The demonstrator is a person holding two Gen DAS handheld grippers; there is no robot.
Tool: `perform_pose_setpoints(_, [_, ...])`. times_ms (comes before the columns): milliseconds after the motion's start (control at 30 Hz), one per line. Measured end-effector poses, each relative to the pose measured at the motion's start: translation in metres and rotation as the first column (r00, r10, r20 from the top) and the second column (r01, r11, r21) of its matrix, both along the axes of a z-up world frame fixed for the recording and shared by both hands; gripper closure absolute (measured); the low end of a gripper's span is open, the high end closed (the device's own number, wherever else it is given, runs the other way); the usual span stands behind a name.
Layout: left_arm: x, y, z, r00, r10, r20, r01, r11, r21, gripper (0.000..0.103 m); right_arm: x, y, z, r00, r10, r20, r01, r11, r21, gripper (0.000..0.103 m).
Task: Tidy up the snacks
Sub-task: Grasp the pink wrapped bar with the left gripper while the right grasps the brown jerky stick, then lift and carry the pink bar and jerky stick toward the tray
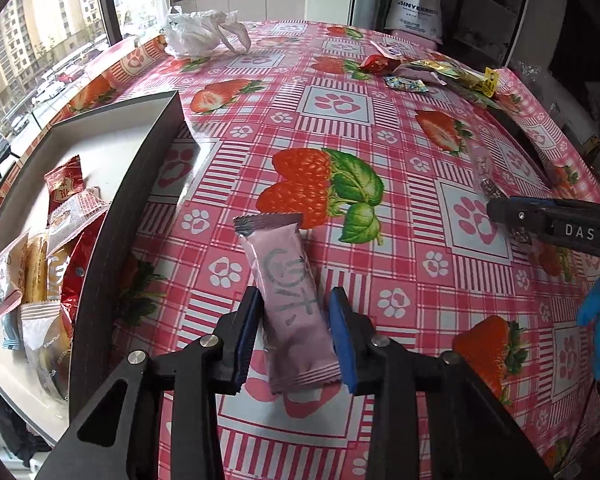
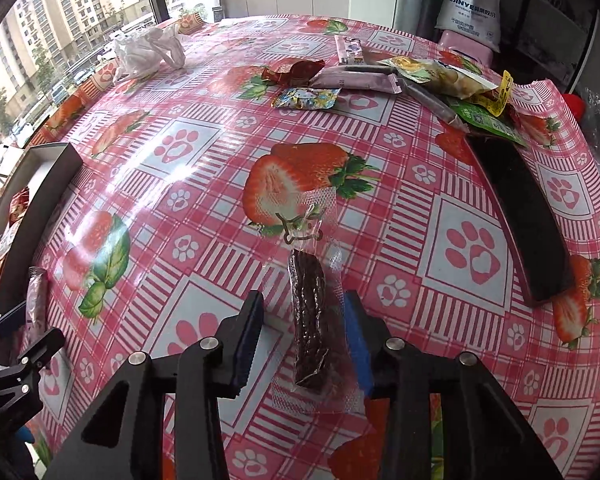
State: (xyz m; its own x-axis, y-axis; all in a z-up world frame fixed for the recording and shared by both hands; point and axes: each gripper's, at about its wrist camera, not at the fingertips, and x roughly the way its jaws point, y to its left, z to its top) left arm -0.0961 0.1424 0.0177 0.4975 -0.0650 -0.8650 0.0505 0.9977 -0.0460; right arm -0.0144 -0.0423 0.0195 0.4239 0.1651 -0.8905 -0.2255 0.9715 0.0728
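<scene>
1. The pink snack bar (image 1: 290, 304) lies flat on the surface (image 1: 400, 152) between the two fingers of the left claw (image 1: 296, 332), its crimped dark end pointing away from the claw. The left pad (image 1: 246, 340) touches or nearly touches the wrapper's edge, the right pad (image 1: 342, 340) stands just beside it; the claw is spread around the bar, not clamped.
2. The clear-wrapped dark meat stick (image 2: 308, 320) lies between the fingers of the right claw (image 2: 302, 340), lengthwise along them. Its clear film reaches the right pad (image 2: 356, 344), while the left pad (image 2: 248, 344) stands apart; this claw is also released.
3. To the left of the left claw, touching the surface, stands a dark-walled box (image 1: 140, 184) with a white inside, holding several wrapped snacks (image 1: 56, 248).
4. Far ahead and to the right of the right claw, a loose heap of snacks (image 2: 400, 76) lies on the surface, with a Hello Kitty packet (image 2: 306, 98) at its near edge.
5. To the right of the right claw lies a dark, flat box lid (image 2: 520, 216).
6. Far ahead to the left, a crumpled white plastic bag (image 2: 146, 52) rests near the surface's edge by the window.
</scene>
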Motion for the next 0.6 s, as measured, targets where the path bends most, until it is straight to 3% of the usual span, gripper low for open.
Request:
perform_pose_setpoints(100, [-0.007,0.000,0.001,1.000,-0.015,-0.002,0.015,0.999,-0.044,0.071,-0.028,-0.004,0.001,0.998,0.029,-0.047,-0.024,0.994,0.107,0.062])
perform_pose_setpoints(200, [-0.008,0.007,0.002,1.000,0.004,-0.019,-0.005,0.998,-0.061,0.067,-0.048,-0.010,0.000,0.998,0.024,-0.062,-0.014,0.987,0.157,0.061])
perform_pose_setpoints(233, [-0.008,0.007,0.003,1.000,0.011,-0.026,-0.012,0.999,-0.045,0.062,-0.052,-0.012,0.000,0.998,0.021,-0.062,-0.010,0.986,0.164,0.061])
perform_pose_setpoints(300, [-0.008,0.006,0.005,0.999,0.014,-0.032,-0.014,1.000,-0.008,0.037,-0.056,-0.013,0.001,0.998,0.017,-0.056,-0.008,0.988,0.157,0.060])
perform_pose_setpoints(400, [-0.007,-0.003,0.006,1.000,0.005,-0.026,-0.003,0.997,0.073,0.025,-0.057,-0.011,0.002,0.998,0.022,-0.050,-0.016,0.992,0.126,0.059])
perform_pose_setpoints(433, [-0.005,-0.007,0.005,0.999,-0.005,-0.033,0.008,0.995,0.096,0.025,-0.057,-0.010,0.002,0.999,0.022,-0.047,-0.017,0.994,0.112,0.051])
perform_pose_setpoints(467, [-0.003,-0.012,0.003,0.999,-0.014,-0.044,0.019,0.993,0.119,0.024,-0.057,-0.009,0.002,0.999,0.019,-0.040,-0.015,0.995,0.095,0.031])
perform_pose_setpoints(500, [-0.001,-0.017,-0.001,0.998,-0.021,-0.060,0.030,0.990,0.141,0.024,-0.057,-0.008,0.002,1.000,0.014,-0.028,-0.011,0.997,0.077,0.024])
perform_pose_setpoints(600, [0.001,-0.026,-0.003,0.998,-0.036,-0.044,0.043,0.985,0.167,0.020,-0.053,-0.005,0.001,1.000,0.004,-0.011,-0.003,1.000,0.029,0.023])
